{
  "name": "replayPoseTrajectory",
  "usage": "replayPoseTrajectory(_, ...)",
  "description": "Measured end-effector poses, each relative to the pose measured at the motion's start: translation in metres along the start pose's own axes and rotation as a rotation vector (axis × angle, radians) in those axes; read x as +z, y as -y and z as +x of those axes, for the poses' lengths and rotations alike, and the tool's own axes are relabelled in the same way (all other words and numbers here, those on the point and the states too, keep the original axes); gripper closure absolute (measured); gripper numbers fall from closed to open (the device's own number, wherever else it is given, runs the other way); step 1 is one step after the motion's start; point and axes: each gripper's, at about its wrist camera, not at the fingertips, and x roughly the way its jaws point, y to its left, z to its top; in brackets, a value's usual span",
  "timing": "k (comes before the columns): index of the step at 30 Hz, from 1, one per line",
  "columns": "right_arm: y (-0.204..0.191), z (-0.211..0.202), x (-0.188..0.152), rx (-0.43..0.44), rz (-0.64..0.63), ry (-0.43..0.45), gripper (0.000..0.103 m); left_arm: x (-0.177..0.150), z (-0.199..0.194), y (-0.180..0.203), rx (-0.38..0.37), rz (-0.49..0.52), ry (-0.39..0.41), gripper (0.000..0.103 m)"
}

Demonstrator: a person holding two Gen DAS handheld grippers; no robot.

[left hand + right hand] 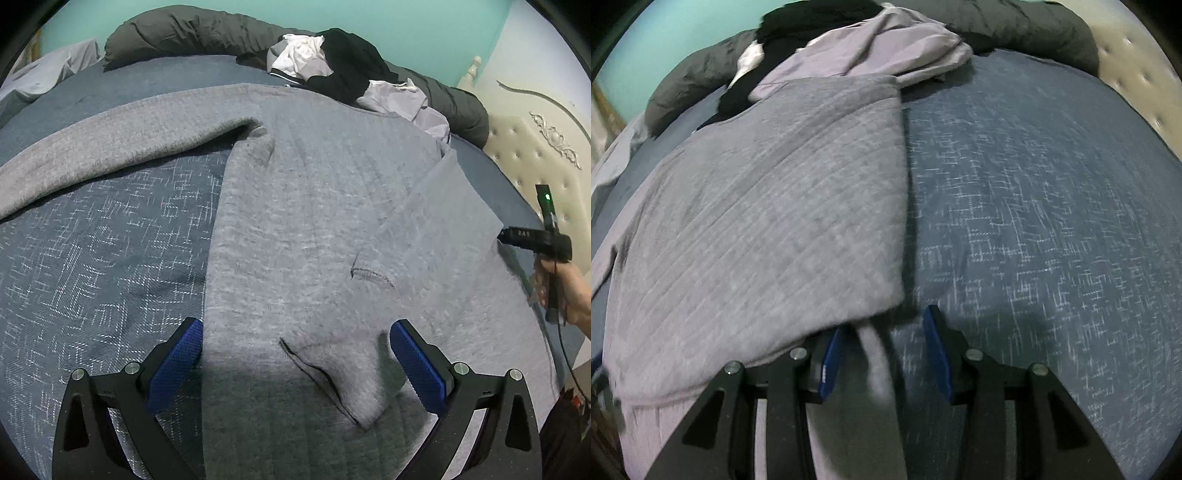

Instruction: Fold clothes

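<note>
A grey quilted sweater [314,221] lies spread on the blue patterned bed cover [92,258]. One sleeve stretches out to the left, and the right side is folded over the body. My left gripper [295,363] is open, its blue pads wide apart above the sweater's near edge and a small fold of cloth. My right gripper [882,360] is partly open at the folded sweater [768,221], with a strip of grey cloth lying loose between the pads. In the left wrist view the right gripper [506,236] sits at the folded panel's right corner.
A pile of clothes, black [351,62], white and lilac [871,48], lies at the far side of the bed. A dark grey duvet roll [184,33] runs behind it. A cream tufted headboard [535,155] stands at the right. Bare blue cover [1052,221] lies right of the sweater.
</note>
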Motion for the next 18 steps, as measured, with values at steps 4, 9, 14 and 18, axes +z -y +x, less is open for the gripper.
replayPoseTrajectory(4, 0.0, 0.008, 0.005, -0.03, 0.0, 0.018, 0.06, -0.001, 0.005, -0.002, 0.004, -0.009, -0.01, 0.0)
replayPoseTrajectory(9, 0.003, 0.003, 0.007, -0.086, -0.043, 0.051, 0.07, -0.001, 0.006, -0.002, 0.013, -0.001, -0.014, 0.0)
replayPoseTrajectory(14, 0.019, -0.01, 0.008, -0.204, -0.051, 0.089, 0.102, 0.0, 0.007, -0.002, 0.012, -0.002, -0.017, 0.0)
replayPoseTrajectory(18, 0.044, -0.02, 0.009, -0.183, -0.001, 0.088, 0.102, 0.0, 0.007, -0.002, 0.014, 0.001, -0.019, 0.0)
